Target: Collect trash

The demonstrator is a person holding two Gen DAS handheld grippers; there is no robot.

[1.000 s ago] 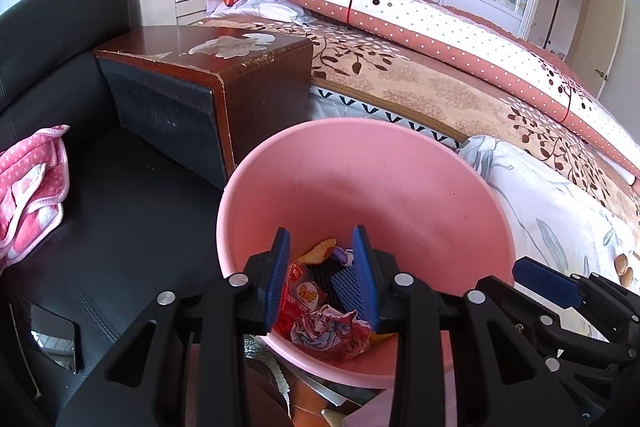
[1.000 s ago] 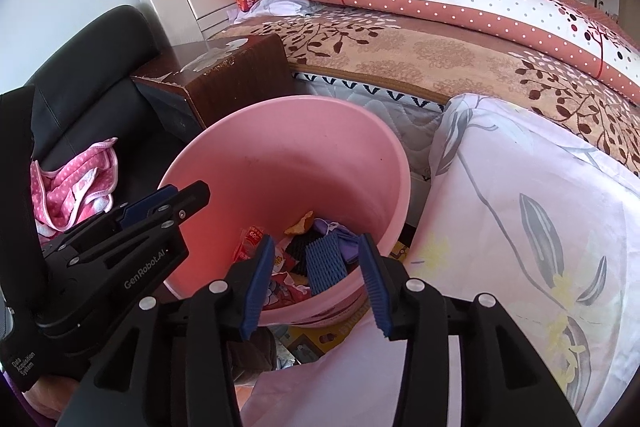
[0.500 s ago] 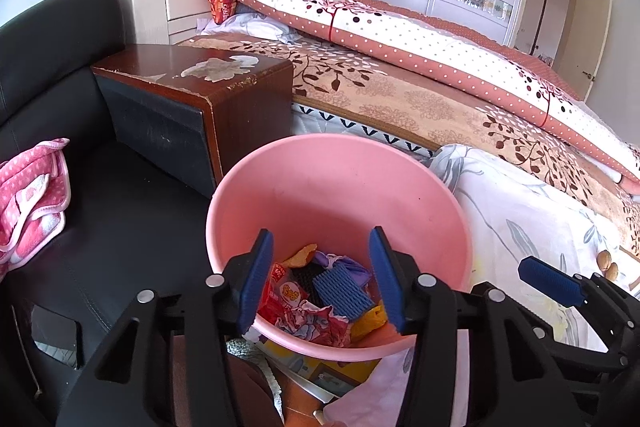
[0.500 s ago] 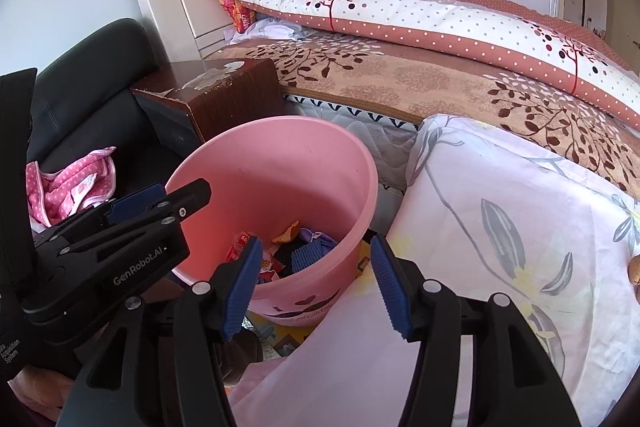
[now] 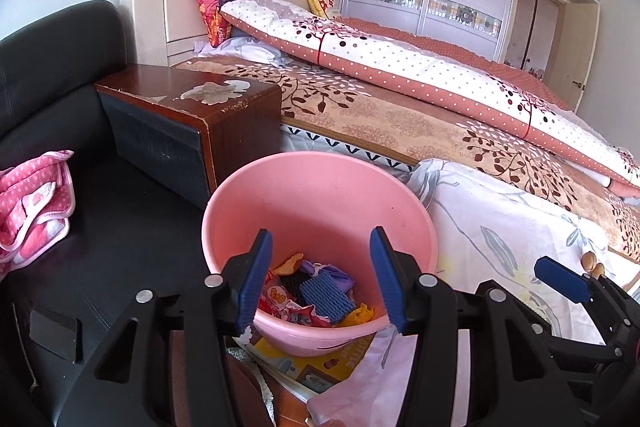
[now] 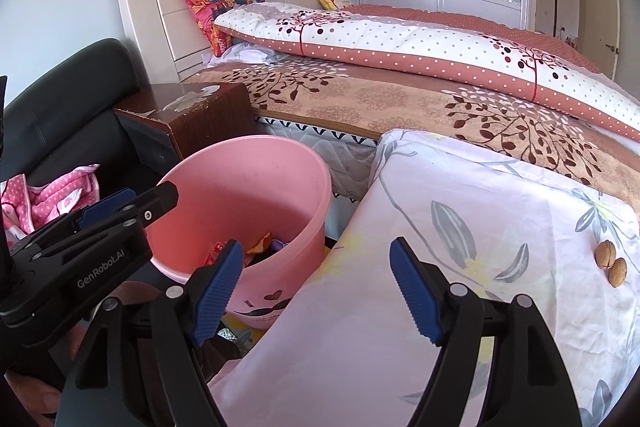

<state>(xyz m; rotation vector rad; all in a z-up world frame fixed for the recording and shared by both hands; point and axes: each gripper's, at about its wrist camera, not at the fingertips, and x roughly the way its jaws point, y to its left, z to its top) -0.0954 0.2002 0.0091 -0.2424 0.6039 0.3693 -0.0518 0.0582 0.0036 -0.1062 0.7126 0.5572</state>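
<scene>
A pink bucket (image 5: 320, 187) stands on the floor between a nightstand and the bed. Inside it lies trash: a blue foam net (image 5: 326, 295), a red snack wrapper (image 5: 276, 301) and yellow scraps. My left gripper (image 5: 320, 233) hovers over the bucket's near rim, open, with nothing between its fingers. My right gripper (image 6: 317, 243) is to the right of the bucket (image 6: 248, 179), over a floral sheet; its jaws are opening and hold nothing. Two walnuts (image 6: 610, 261) rest on that sheet at the right.
A dark wooden nightstand (image 5: 192, 107) is behind the bucket and a black sofa (image 5: 60, 67) with a pink cloth (image 5: 32, 195) is on the left. The bed with a dotted quilt (image 6: 400, 43) fills the right. A printed booklet (image 5: 304, 363) lies under the bucket.
Both grippers have drawn back and up from the bucket, and their jaws have spread wider. The right view has swung over the floral sheet, bringing the walnuts into sight.
</scene>
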